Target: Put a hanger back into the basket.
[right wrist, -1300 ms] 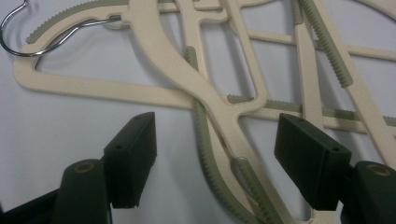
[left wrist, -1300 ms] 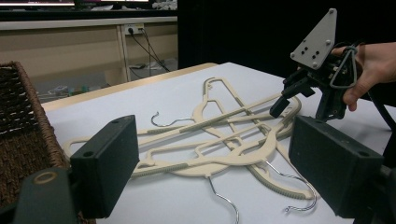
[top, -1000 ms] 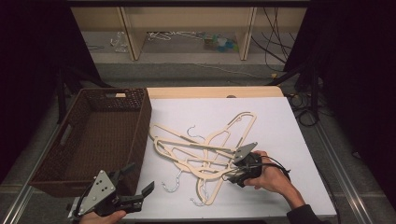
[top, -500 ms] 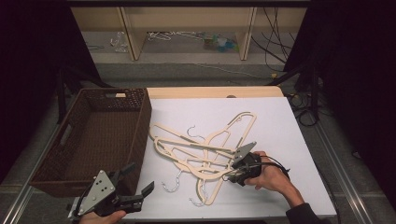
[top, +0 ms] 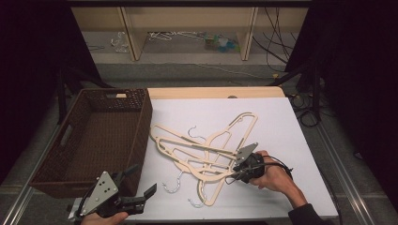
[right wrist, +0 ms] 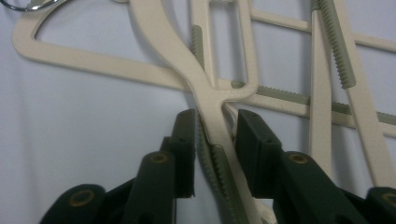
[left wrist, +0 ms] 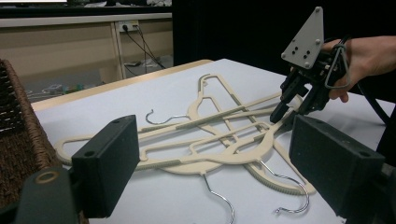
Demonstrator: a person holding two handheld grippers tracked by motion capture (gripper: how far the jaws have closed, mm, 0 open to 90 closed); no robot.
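Several cream plastic hangers point(top: 206, 154) with metal hooks lie tangled on the white table point(top: 281, 122). My right gripper point(top: 234, 172) reaches into the pile's right side. In the right gripper view its jaws point(right wrist: 215, 130) stand on either side of one hanger's arm point(right wrist: 210, 100). They have just been closing. The left pad lies against the arm and a thin gap is left at the right pad. The left gripper view shows that gripper point(left wrist: 286, 113) low over the pile. My left gripper point(top: 141, 182) is open at the table's near left corner, with nothing between its jaws point(left wrist: 222, 163).
A dark wicker basket point(top: 143, 117) stands at the table's left edge, just beyond my left gripper. Wire hooks point(top: 176, 185) stick out of the pile toward the near edge. Shelving point(top: 187, 18) with cables stands on the floor behind the table.
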